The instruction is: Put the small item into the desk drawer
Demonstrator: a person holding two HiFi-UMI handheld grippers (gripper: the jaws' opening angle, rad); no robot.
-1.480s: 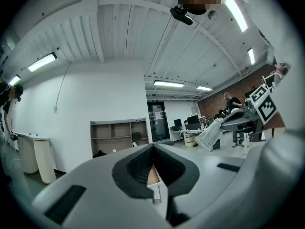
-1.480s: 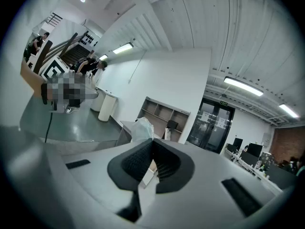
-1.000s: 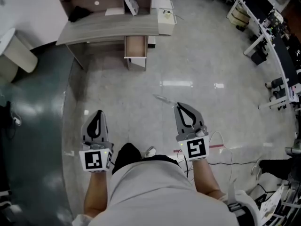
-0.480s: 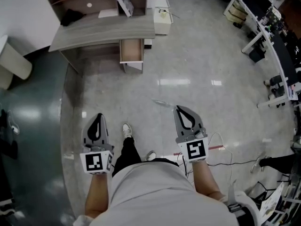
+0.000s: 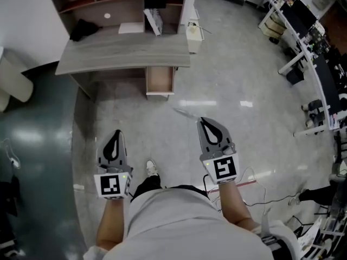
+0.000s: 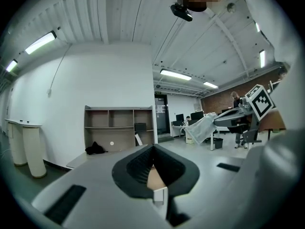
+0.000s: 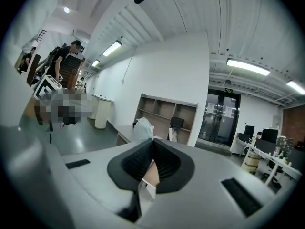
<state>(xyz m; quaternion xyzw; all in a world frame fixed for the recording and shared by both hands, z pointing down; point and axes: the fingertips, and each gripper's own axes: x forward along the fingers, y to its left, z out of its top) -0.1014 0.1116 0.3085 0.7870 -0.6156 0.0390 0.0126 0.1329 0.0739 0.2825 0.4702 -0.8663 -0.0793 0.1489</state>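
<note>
The desk (image 5: 119, 56) fills the upper left of the frame. Its drawer (image 5: 160, 79) stands open at the front edge, with its long axis running toward me. The drawer lies straight up-frame, between my two grippers and well apart from both. My left gripper (image 5: 115, 133) is clenched on nothing. My right gripper (image 5: 204, 121) is clamped on the small item (image 5: 183, 114), a clear packet jutting up-left toward the drawer, so I judge the right hand better placed.
</note>
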